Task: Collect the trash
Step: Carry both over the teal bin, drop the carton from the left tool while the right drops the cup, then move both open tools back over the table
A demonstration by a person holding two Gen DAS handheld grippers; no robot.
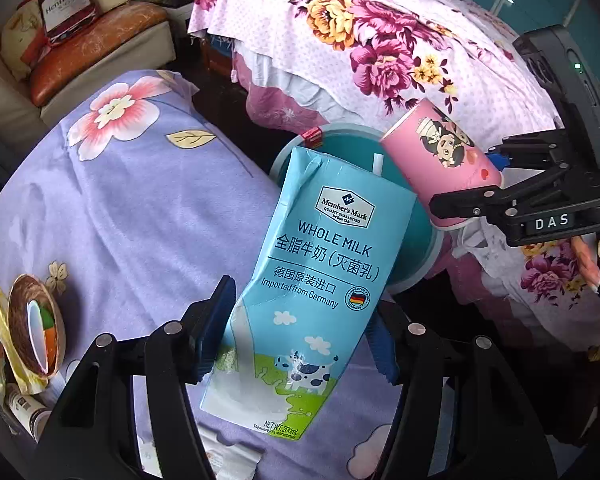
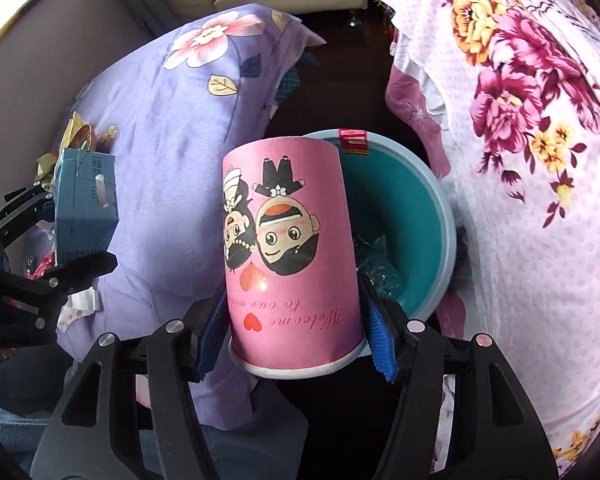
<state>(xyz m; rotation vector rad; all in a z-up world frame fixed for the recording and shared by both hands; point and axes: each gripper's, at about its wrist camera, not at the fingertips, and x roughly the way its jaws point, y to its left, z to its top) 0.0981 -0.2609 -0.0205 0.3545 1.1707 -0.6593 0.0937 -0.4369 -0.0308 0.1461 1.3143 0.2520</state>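
Left wrist view showed our left gripper [image 1: 296, 344] closed on a blue milk carton [image 1: 312, 280], blue pads against its two narrow sides low on the body. The carton tilted out over the purple cloth [image 1: 132, 208], its top with a white straw [image 1: 377, 163] reaching the rim of the teal bin [image 1: 420, 268]. Our right gripper [image 1: 472, 196] came in from the right, clamped on a pink paper cup [image 1: 440, 156] held above the bin.

We judged both items light and easily crushed. The carton's walls were creased and looked soft, so a hold low on its narrow sides, where the folds stiffen it, seemed best. The cup was thin paper; the rolled rim was its firmest part, and a hard squeeze mid-wall would likely buckle it.

The right wrist view gave us what the left could not: the right gripper's pads [image 2: 380, 340] pressed the cup [image 2: 288, 248] just above its rim, base pointing away, cartoon print upside down. Behind it the bin [image 2: 444, 240] stood open with crumpled green plastic [image 2: 380, 276] inside and a red packet [image 2: 354, 142] on its far rim. The carton [image 2: 86, 204] appeared at far left, seen from its top end.

Only the left view showed the litter still on the cloth: a tape roll [image 1: 36, 328] and wrappers [image 1: 4, 340].
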